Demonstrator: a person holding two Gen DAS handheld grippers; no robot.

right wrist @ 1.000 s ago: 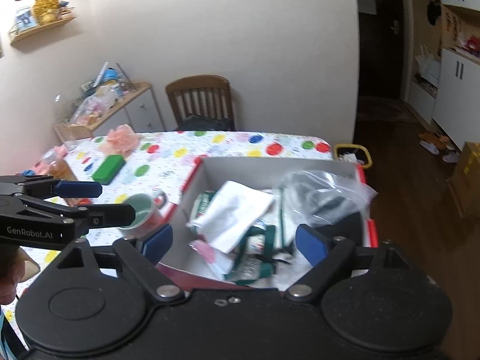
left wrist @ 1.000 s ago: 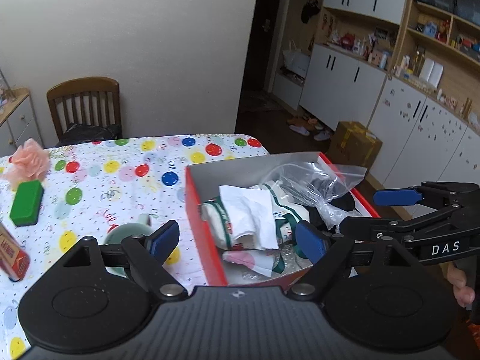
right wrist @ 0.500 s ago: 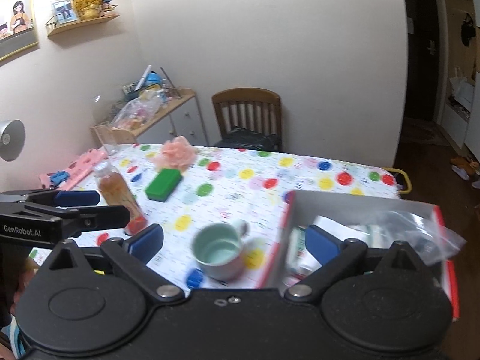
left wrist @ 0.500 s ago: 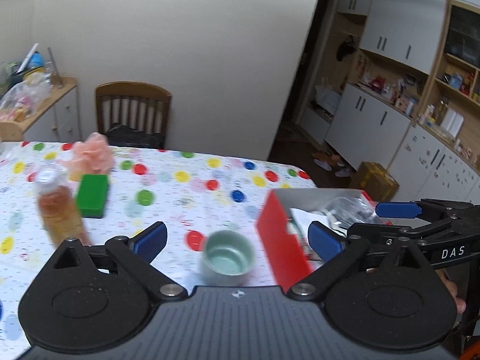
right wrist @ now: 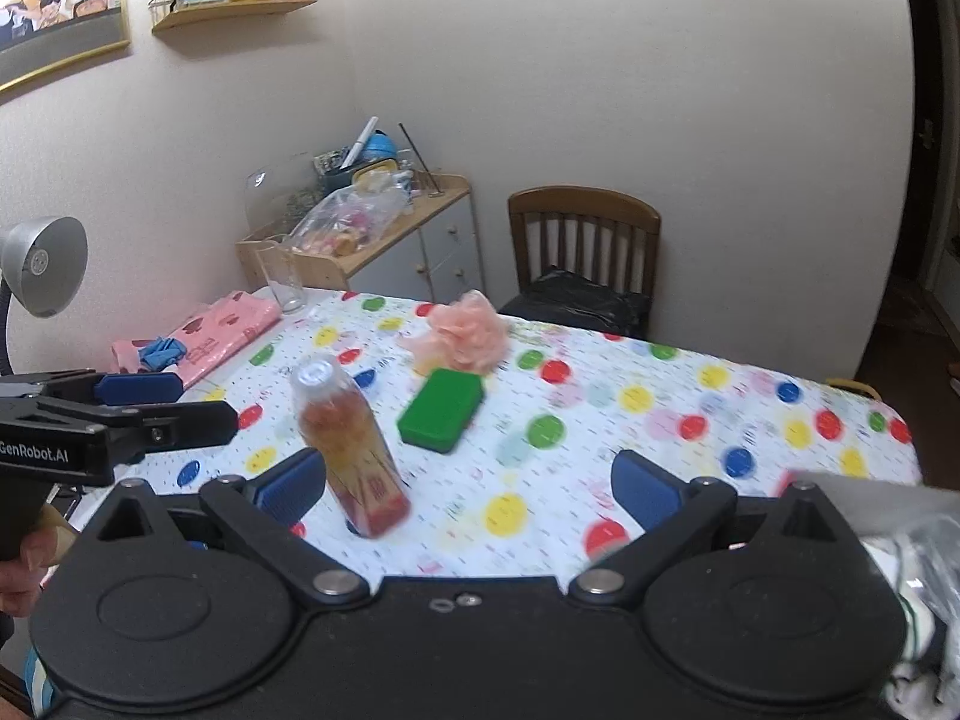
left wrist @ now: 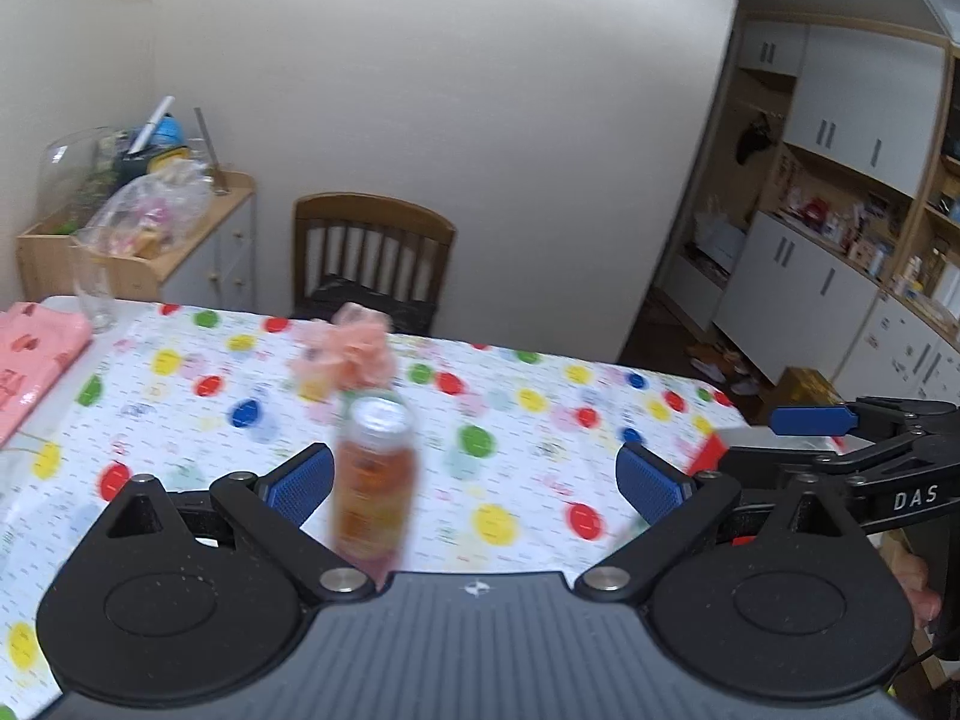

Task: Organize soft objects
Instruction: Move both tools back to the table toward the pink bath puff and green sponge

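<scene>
Here both grippers stand released, nothing between their pads. The left gripper (left wrist: 474,483) has a bottle (left wrist: 375,480) just ahead, near its left pad; a pink puff (left wrist: 354,354) lies beyond. Ahead of the right gripper (right wrist: 465,486) a green sponge (right wrist: 442,409) rests on the bench (right wrist: 720,420).

Green sponge (right wrist: 441,410) — polka-dot tablecloth (right wrist: 660,420)

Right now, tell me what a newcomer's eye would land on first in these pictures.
First, the polka-dot tablecloth covering the table. On it stands an orange drink bottle, close before both open grippers, the left gripper and the right gripper. Beyond it lie a green sponge and, near the table's far edge, a pink mesh puff.
</scene>
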